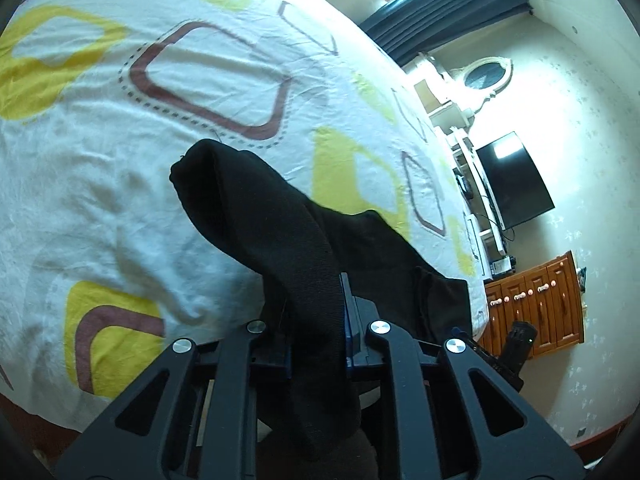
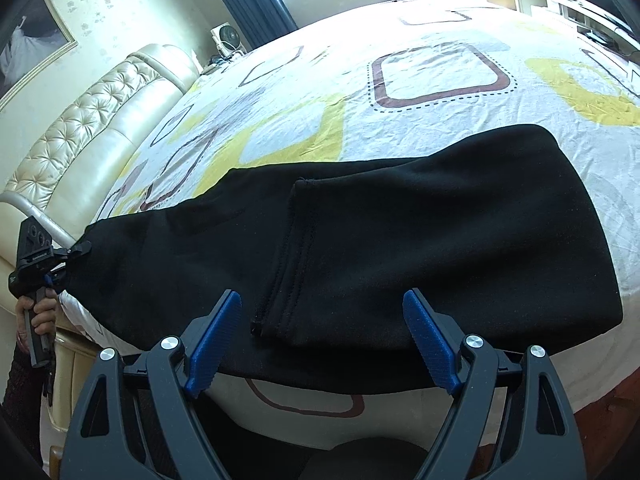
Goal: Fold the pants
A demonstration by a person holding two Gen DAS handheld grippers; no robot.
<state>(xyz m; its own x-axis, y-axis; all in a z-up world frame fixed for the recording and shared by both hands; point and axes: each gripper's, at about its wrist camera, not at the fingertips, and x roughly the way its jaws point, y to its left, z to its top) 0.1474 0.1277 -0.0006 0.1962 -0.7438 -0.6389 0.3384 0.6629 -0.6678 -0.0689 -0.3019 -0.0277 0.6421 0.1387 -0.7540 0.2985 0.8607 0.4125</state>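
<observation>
The black pants (image 2: 360, 248) lie across the near part of the bed (image 2: 440, 32), folded over on themselves, with a hemmed leg end lying on top near the middle. Their near edge runs close to the bed's near edge, at six o'clock in the right wrist view. From ten to two o'clock, the patterned sheet is bare and open up to the padded headboard (image 2: 92, 120) at nine to ten o'clock.

The right gripper (image 2: 322, 338) hovers just over the near edge of the pants, tilted downward, its blue pads (image 2: 214, 340) spread wide with nothing pressed between them.

At eight o'clock in that view, the left gripper (image 2: 80, 249) pinches the end of the pants; a hand (image 2: 40, 312) grips its handle. In the left wrist view the left gripper's pads are pressed together on a raised band of black cloth (image 1: 260, 216), with open sheet beyond it.
</observation>
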